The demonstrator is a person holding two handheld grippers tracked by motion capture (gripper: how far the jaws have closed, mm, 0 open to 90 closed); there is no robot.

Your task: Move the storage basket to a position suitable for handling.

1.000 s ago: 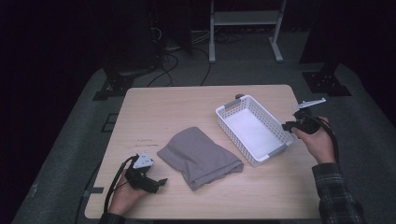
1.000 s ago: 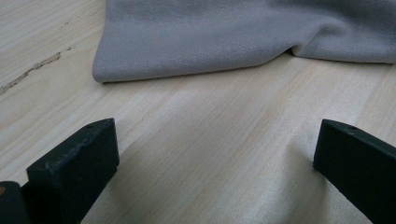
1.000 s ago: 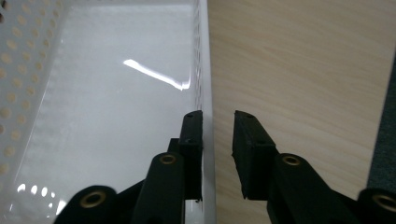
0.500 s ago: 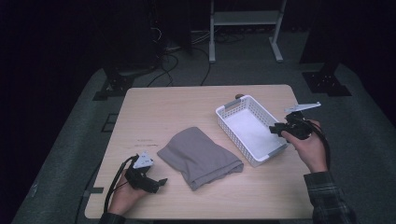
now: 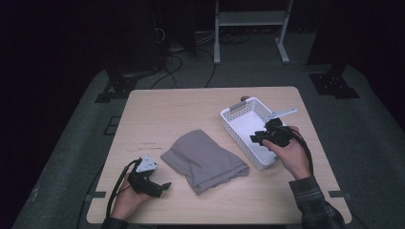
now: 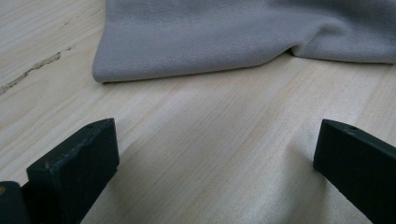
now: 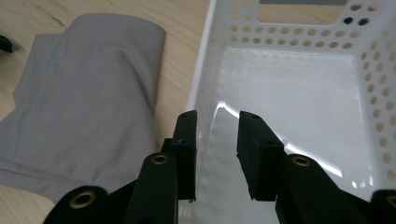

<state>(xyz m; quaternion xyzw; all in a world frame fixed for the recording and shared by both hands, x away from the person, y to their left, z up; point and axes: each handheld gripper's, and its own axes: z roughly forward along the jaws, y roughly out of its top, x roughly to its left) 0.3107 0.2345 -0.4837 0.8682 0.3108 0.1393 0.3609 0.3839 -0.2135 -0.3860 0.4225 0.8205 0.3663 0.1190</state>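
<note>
A folded grey cloth [image 5: 205, 160] lies flat at the middle of the wooden table [image 5: 191, 109]. To its right stands a white perforated basket [image 5: 236, 133] with nothing in it. My right gripper [image 5: 255, 137] hovers over the basket's near part and points toward the cloth. In the right gripper view its jaws [image 7: 217, 126] stand a narrow gap apart above the basket [image 7: 299, 32] wall nearest the cloth [image 7: 84, 88], holding nothing. My left gripper [image 5: 165, 186] rests on the table at the front left, wide open [image 6: 215, 140], a short way from the cloth's edge [image 6: 233, 32].
The table's front edge runs close to both hands. A metal stand [image 5: 248, 28] and cables [image 5: 176, 52] are on the dark floor behind the table. Bare tabletop [image 6: 210, 116] lies between the left jaws and the cloth.
My right gripper has moved left, from beyond the basket's right side to over the basket. The left gripper, the cloth and the basket have stayed put.
</note>
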